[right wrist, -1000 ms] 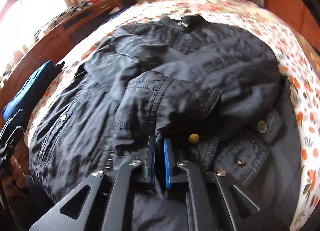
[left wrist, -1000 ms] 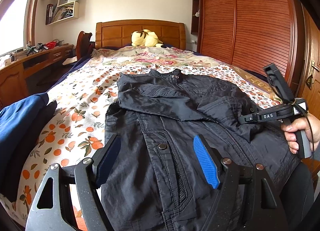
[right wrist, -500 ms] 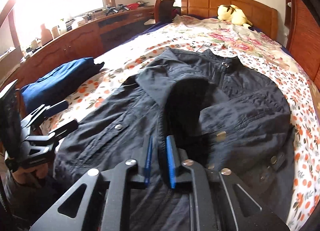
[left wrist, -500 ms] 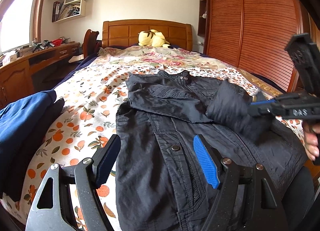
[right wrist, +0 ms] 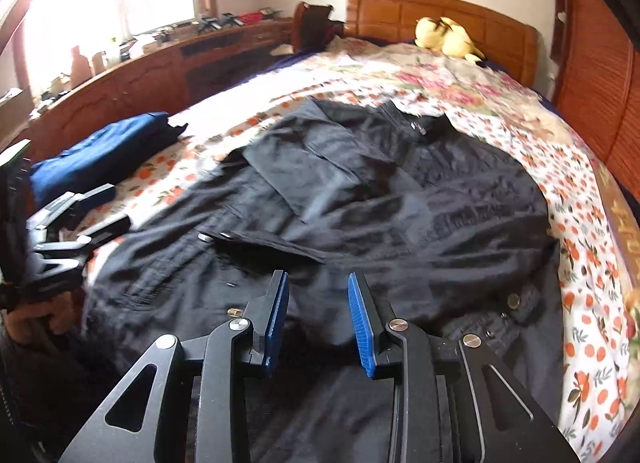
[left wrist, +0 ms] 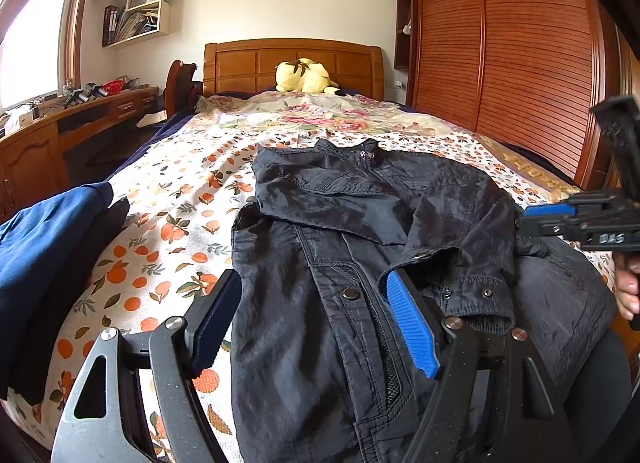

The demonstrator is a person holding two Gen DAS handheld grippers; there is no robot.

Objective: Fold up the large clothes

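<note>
A black jacket (left wrist: pixel 360 263) lies front up on the flowered bed sheet (left wrist: pixel 172 199), collar toward the headboard. Both sleeves are folded in over its chest, and the right sleeve's cuff (left wrist: pixel 472 295) rests near the middle. My left gripper (left wrist: pixel 312 319) hovers open over the jacket's lower left part with nothing between its fingers. In the right wrist view the same jacket (right wrist: pixel 400 203) spreads below my right gripper (right wrist: pixel 318 319). Its jaws are opening and no cloth is pinched between them. That gripper (left wrist: pixel 528 219) also shows at the left view's right edge, just off the sleeve.
A folded blue garment (left wrist: pixel 40 247) lies at the bed's left edge. A yellow plush toy (left wrist: pixel 304 77) sits by the wooden headboard. A slatted wardrobe (left wrist: pixel 520 63) stands close on the right, and a cluttered desk (left wrist: pixel 60 131) on the left.
The right gripper, which was shut on the sleeve cuff, carried it across the jacket, let it go and drew back with its jaws parting. The left gripper stayed put.
</note>
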